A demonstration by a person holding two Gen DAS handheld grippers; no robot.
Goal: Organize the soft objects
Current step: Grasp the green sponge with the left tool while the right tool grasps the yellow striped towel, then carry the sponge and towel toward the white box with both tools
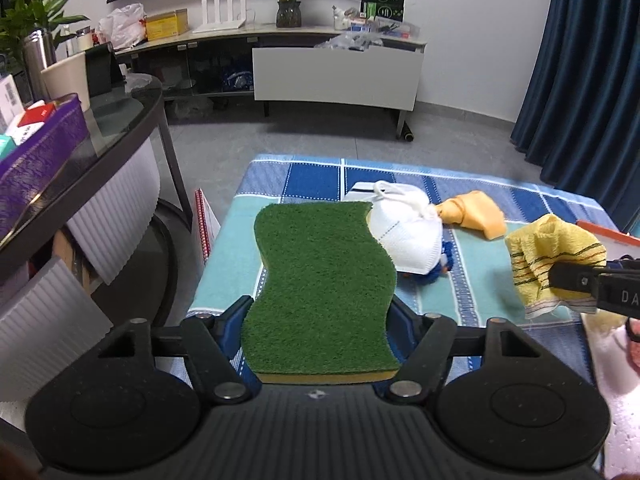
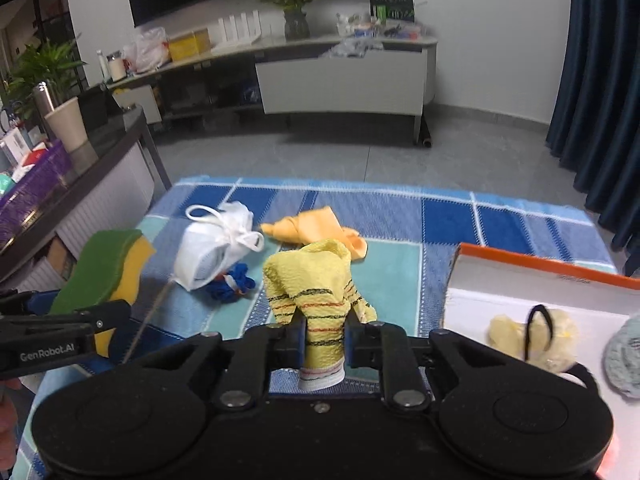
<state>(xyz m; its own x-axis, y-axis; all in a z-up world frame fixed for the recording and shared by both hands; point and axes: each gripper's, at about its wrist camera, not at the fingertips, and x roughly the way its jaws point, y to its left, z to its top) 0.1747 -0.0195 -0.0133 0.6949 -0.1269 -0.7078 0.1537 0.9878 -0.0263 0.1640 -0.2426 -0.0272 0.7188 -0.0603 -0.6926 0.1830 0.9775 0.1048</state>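
My left gripper [image 1: 320, 312] is shut on a green-topped yellow sponge [image 1: 320, 284], held above the blue checked cloth [image 1: 500, 196]; the same sponge [image 2: 104, 268] shows at the left of the right wrist view. My right gripper [image 2: 325, 330] is shut on a yellow striped cloth [image 2: 312, 280], which bunches up above the fingers; this yellow striped cloth [image 1: 552, 256] also shows at the right of the left wrist view. A white face mask [image 2: 216, 244], a blue knotted string [image 2: 232, 280] and an orange cloth [image 2: 316, 228] lie on the checked cloth.
An orange-edged white box [image 2: 540, 276] at the right holds a pale yellow soft item with a black loop [image 2: 536, 336] and a grey-blue item [image 2: 624, 352]. A dark glass table [image 1: 120, 120] with a purple box [image 1: 40, 156] stands at the left. Grey floor lies beyond.
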